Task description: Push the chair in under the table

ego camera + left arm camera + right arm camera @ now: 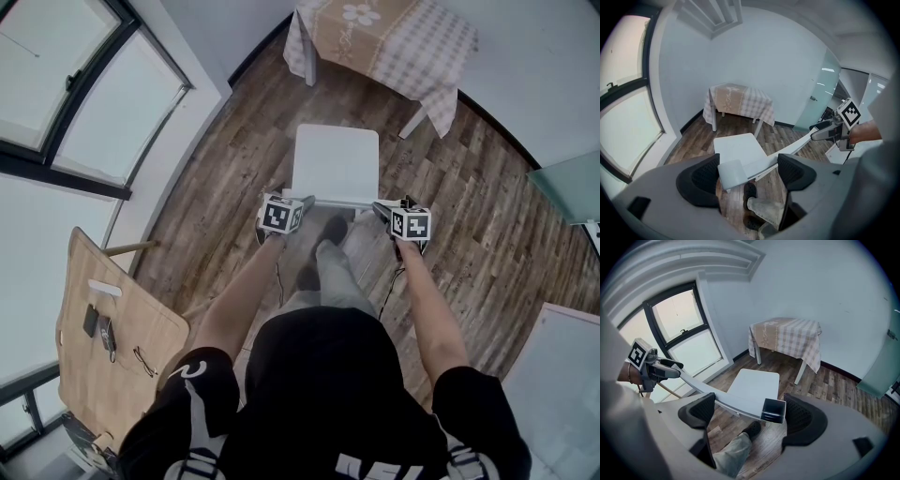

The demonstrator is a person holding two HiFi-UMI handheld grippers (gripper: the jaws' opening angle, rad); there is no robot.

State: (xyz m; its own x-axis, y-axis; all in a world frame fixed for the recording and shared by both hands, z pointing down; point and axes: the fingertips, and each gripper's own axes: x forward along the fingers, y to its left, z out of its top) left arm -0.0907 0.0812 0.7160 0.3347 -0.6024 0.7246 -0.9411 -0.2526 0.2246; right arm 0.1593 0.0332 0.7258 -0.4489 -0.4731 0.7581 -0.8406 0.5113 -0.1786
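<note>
The white chair (pixel 336 164) stands on the wood floor (pixel 469 187), well apart from the cloth-covered bench (pixel 427 47) ahead, as you stand behind its backrest (pixel 337 201). Your left gripper (pixel 749 174) and right gripper (pixel 750 414) each straddle one end of that rail, jaws apart and unclamped. Close both squarely, then push evenly and straight, so the seat should pass between the bench legs without twisting.
</note>
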